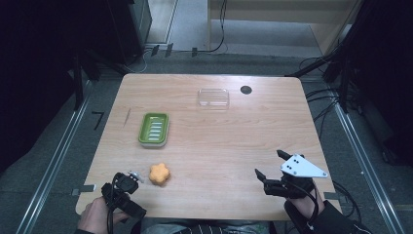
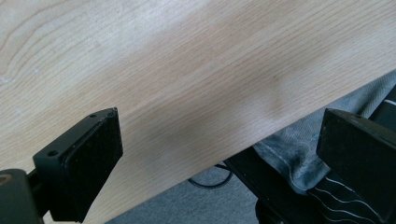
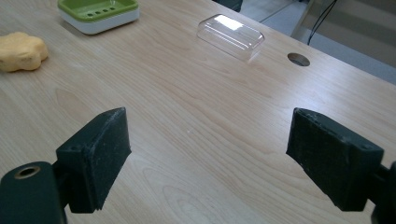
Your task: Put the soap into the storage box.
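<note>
The orange flower-shaped soap (image 1: 159,174) lies flat on the wooden bench (image 1: 214,146) near its front left corner, just beside the left tongs (image 1: 130,178), which the person's left hand (image 1: 95,218) holds at the bench's front edge; soap and tongs look close together but whether they touch cannot be told from the high view. In the left gripper view the left tongs (image 2: 210,154) stand wide, their two black jaws far apart with nothing between them, looking across bare wood and over the bench's edge to grey cloth and a dark striped garment below. The right tongs (image 1: 268,163) sit at the front right of the bench, carrying a grey three-cornered plate (image 1: 302,166) on top, well apart from the soap. In the right gripper view the right tongs (image 3: 208,149) are also wide and hold nothing, with only bare wood between the jaws. Farther back on the left half of the bench stands a green soap dish (image 1: 154,129) with a white base, beyond the soap and apart from it; its slotted tray is empty. A clear plastic lid (image 1: 213,97) lies near the far edge, right of the middle, and a small dark round hole (image 1: 246,89) sits in the bench top just beside it. From the right gripper view the soap (image 3: 21,51) shows at the far left, the dish (image 3: 98,13) beyond it, and the lid (image 3: 230,36) farther right
</note>
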Demonstrator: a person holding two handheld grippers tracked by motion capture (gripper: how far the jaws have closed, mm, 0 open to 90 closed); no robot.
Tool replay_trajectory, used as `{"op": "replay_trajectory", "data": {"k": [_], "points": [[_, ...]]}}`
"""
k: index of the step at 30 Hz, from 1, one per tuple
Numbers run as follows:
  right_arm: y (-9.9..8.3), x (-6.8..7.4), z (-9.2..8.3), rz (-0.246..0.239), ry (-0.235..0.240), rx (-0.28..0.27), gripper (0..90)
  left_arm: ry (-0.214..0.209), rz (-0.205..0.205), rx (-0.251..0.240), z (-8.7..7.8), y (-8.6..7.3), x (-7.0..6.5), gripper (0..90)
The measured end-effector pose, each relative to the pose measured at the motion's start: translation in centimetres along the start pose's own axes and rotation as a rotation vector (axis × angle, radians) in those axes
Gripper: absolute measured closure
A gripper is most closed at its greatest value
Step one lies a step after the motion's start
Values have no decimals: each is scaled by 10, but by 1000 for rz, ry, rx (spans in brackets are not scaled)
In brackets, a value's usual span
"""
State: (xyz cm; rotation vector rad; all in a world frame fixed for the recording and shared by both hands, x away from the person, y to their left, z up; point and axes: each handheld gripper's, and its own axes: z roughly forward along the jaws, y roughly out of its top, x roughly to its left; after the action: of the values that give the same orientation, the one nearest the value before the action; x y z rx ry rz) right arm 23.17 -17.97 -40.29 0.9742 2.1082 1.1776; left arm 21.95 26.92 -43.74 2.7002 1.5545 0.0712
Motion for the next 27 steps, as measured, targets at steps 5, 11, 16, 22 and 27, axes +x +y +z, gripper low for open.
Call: {"op": "replay_trajectory", "data": {"k": [5,11,16,22,27], "points": [[0,1,0,-4,-4,1,136,-11,-1,-3,-1,1,1,0],[1,2,0,-10,-3,4,136,-14,-10,-37,-1,3,0,0],[1,1,1,-7,-3,4,136,-13,-2,-55,-4,7,-3,0],[1,1,2,-11,3,6,136,-15,3,-79,-5,13,-5,0],[1,2,2,-11,3,7,136,-16,0,-100,-6,17,-6,0]]}}
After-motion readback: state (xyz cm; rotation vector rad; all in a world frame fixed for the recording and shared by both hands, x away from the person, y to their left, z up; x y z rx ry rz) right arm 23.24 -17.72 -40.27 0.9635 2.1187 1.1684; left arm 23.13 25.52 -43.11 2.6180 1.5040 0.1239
